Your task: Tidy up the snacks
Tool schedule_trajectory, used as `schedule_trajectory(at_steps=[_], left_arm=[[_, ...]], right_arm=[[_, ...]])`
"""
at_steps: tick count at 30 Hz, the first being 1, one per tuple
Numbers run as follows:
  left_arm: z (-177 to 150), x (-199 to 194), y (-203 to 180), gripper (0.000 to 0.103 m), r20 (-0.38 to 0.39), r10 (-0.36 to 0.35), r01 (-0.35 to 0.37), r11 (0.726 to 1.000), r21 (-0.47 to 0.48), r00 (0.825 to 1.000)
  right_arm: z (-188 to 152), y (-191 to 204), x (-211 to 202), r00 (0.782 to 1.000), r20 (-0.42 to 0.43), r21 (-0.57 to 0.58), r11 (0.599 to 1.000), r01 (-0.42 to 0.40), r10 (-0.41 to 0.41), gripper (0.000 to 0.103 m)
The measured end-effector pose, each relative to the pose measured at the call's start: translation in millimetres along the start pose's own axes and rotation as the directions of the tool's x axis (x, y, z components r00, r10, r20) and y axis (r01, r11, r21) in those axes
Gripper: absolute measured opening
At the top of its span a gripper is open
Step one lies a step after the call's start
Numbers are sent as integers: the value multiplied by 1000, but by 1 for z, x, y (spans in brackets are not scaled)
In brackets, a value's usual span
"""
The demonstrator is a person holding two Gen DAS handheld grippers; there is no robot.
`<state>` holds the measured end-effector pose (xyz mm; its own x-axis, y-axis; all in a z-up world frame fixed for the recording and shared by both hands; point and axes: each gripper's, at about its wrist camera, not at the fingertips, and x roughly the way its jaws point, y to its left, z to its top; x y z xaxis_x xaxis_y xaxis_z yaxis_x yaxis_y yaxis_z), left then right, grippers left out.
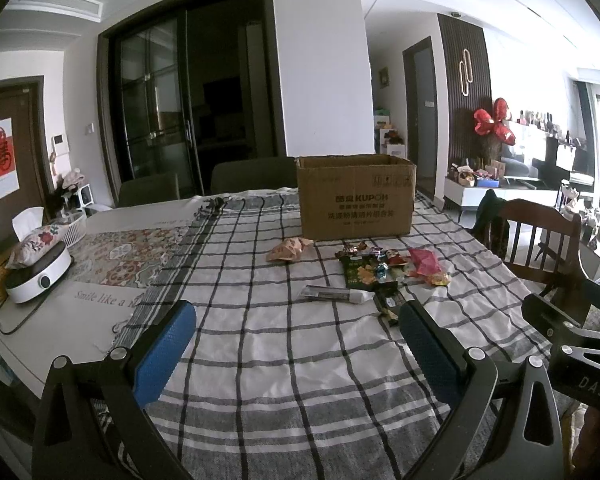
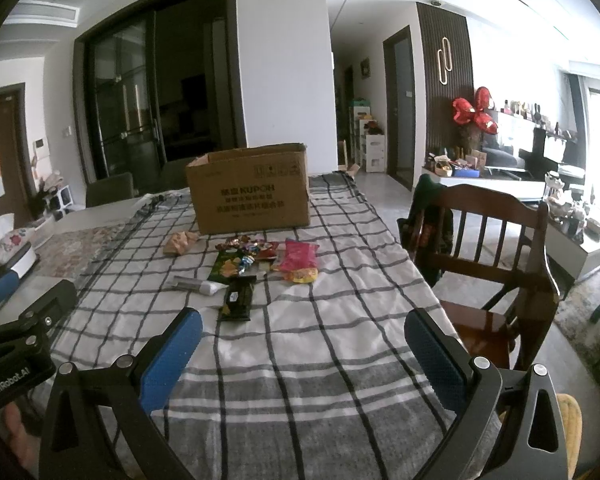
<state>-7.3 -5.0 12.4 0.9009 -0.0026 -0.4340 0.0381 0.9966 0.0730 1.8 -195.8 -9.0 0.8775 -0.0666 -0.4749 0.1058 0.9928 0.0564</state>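
Now both fingers (image 1: 164, 354) wide apart, empty; dark snack pack (image 2: 238, 298) lengthwise twd box (image 2: 252, 196).

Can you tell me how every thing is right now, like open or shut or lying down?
Brown cardboard box: upright, top flaps open.
Pink snack bag: lying flat, closed.
Dark green snack packet: lying flat.
Grey-and-white tube: on its side.
Left gripper: open, empty.
Right gripper: open, empty.
Dark glass sliding door: partly open.

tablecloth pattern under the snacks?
White tablecloth with a dark grey-black check grid; clearest in the right wrist view.
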Motion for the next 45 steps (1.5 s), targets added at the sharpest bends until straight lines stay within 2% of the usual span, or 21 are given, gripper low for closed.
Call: schedule_trajectory(at_steps=[32,33,45], left_arm=[[7,-3,-4,103,2,-6,6,1000,5,1000],[-1,2,0,103,2,-5,5,1000,3,1000],[-2,1,0,103,3,-5,5,1000,4,1000]], right_arm=[[1,-1,-1,1000,3,3,1000,-1,1,102],[1,-1,-1,1000,3,3,1000,-2,2,102],[1,-2,0,1000,3,4,1000,-3,3,102]])
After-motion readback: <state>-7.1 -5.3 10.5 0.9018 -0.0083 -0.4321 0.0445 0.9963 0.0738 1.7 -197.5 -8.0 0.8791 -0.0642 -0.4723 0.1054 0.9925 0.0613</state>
